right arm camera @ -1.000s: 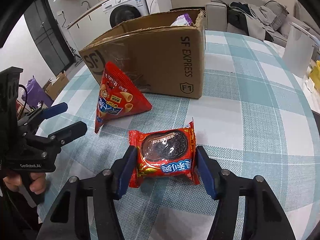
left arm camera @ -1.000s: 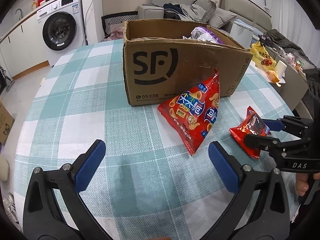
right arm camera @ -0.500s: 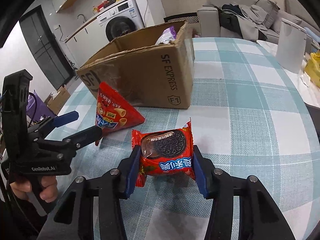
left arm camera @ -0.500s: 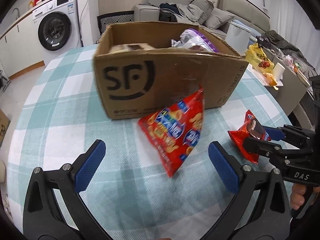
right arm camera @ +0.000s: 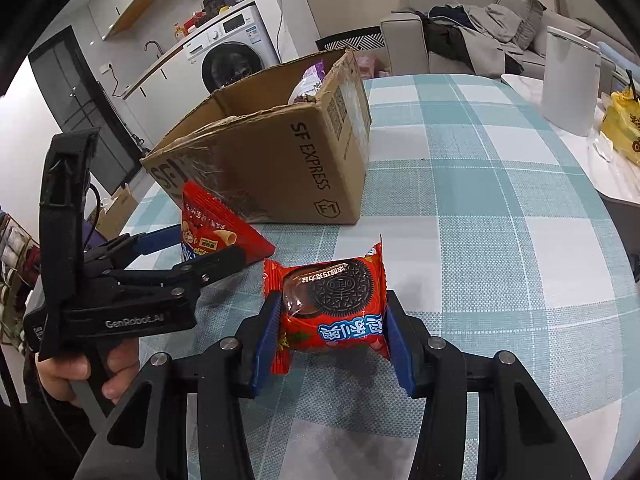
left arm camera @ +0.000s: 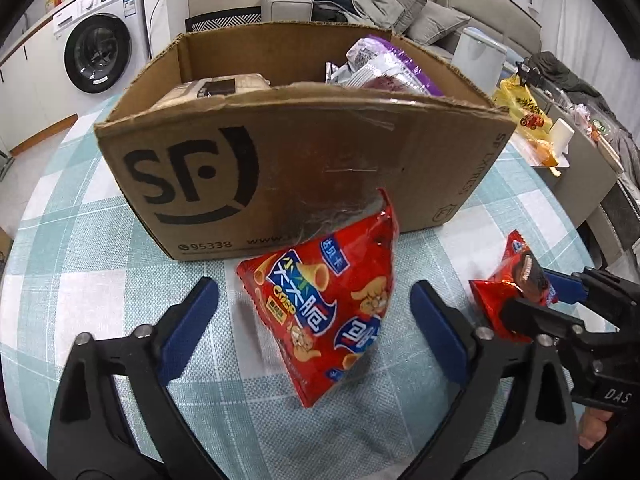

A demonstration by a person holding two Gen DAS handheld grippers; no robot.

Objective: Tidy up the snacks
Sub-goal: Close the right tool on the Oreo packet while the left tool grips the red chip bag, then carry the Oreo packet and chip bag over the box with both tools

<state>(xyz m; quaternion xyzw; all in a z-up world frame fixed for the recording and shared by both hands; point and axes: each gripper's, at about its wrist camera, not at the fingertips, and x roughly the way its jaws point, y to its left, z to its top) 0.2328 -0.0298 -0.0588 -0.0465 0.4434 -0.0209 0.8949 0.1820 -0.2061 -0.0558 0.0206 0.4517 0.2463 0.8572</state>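
between right tongs, cookie packet

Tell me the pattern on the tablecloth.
The tablecloth has a teal-and-white check pattern, clearest in the right wrist view.

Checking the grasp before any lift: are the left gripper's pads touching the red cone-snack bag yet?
Apart. The left wrist view shows bare tablecloth between each of the left gripper's closing pads and the red cone-snack bag.

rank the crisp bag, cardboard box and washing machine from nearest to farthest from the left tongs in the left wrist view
1. Crisp bag, between the left tongs, on the table.
2. Cardboard box, just behind the bag.
3. Washing machine, far back left, off the table.
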